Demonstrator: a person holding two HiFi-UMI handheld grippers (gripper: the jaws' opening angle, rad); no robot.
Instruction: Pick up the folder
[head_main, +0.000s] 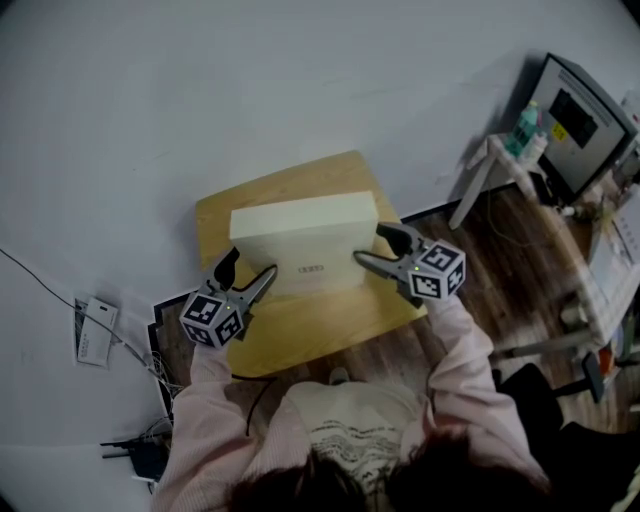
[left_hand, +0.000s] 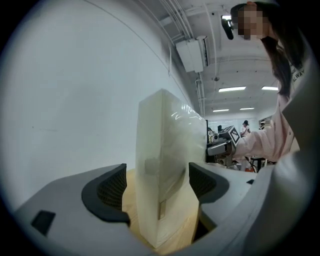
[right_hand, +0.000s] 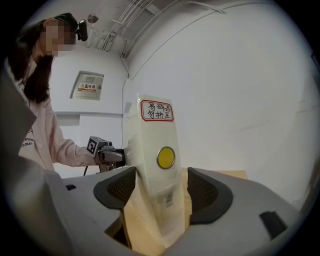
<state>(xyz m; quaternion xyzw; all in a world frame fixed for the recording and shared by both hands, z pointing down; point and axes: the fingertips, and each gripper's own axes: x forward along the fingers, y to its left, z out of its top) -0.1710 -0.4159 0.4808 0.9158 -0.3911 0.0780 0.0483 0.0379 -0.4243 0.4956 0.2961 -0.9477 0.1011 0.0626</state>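
The folder (head_main: 303, 245) is bracketed inside the released left claw (head_main: 250, 265) and right claw (head_main: 372, 245), not yet clamped or lifted

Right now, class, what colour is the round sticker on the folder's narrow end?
Yellow; the round sticker on the folder shows best in the right gripper view.

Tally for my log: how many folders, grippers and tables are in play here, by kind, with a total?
Folder: 1
Grippers: 2, left gripper and right gripper, both open, one at each end of the folder
Table: 1
Total: 4
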